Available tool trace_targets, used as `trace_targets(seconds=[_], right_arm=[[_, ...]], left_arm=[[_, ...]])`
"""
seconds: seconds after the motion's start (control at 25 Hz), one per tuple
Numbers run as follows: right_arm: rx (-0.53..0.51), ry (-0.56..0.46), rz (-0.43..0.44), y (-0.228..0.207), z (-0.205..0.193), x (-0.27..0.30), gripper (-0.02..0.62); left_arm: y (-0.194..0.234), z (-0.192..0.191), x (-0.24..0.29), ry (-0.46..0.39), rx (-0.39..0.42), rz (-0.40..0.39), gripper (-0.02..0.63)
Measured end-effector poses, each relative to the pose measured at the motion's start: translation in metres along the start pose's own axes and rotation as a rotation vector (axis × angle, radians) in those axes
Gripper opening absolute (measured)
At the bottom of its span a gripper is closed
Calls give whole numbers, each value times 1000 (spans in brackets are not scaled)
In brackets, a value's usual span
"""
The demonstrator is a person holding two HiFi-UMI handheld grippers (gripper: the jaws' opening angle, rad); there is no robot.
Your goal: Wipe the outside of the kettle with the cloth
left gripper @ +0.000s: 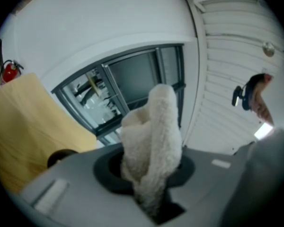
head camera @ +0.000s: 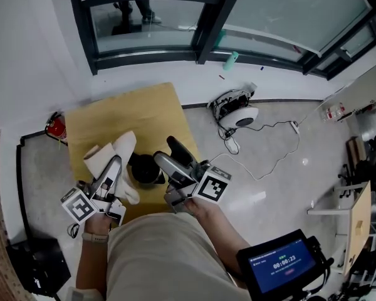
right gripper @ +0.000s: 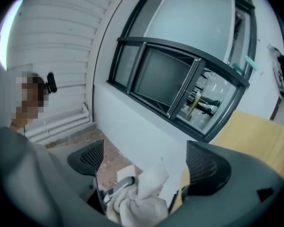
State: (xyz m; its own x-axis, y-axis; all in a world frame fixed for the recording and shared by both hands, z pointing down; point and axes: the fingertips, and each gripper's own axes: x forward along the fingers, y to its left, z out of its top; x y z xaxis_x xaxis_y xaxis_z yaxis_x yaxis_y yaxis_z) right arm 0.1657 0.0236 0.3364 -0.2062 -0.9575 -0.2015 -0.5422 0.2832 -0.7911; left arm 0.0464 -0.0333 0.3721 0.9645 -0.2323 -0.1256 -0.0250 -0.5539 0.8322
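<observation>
Kettle (head camera: 145,171) on table's (head camera: 131,108) near half, far half open.

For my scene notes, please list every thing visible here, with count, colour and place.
flat wooden table: one, yellow, below the window.
round black kettle: one, black, on the table's near half.
fluffy white cloth: one, white, clamped in the left gripper.
red fire extinguisher: one, red, on the floor left of the table.
round white device with cables: one, white, on the floor right of the table.
dark screen showing a timer: one, black and blue, bottom right.
left gripper: one, grey, shut on the cloth.
right gripper: one, grey, jaws open and empty, right of the kettle.
</observation>
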Motion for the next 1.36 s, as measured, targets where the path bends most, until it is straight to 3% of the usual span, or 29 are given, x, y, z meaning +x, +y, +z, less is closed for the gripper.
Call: trace_targets(seconds=[0.24,0.36,0.52,1.36], right_arm=[[214,-83,148,10,8,2,532],[172,-53,154,16,4,2,531],[113,-46,81,8,3,3,531],[126,-81,79,2,12,-3,531]], left_arm=[[1,1,2,-3,-7,-4,106],[3,0,1,-10,-16,3,106],[4,0,3,-8,-14,12,106],[-4,1,6,3,-35,-8,106]])
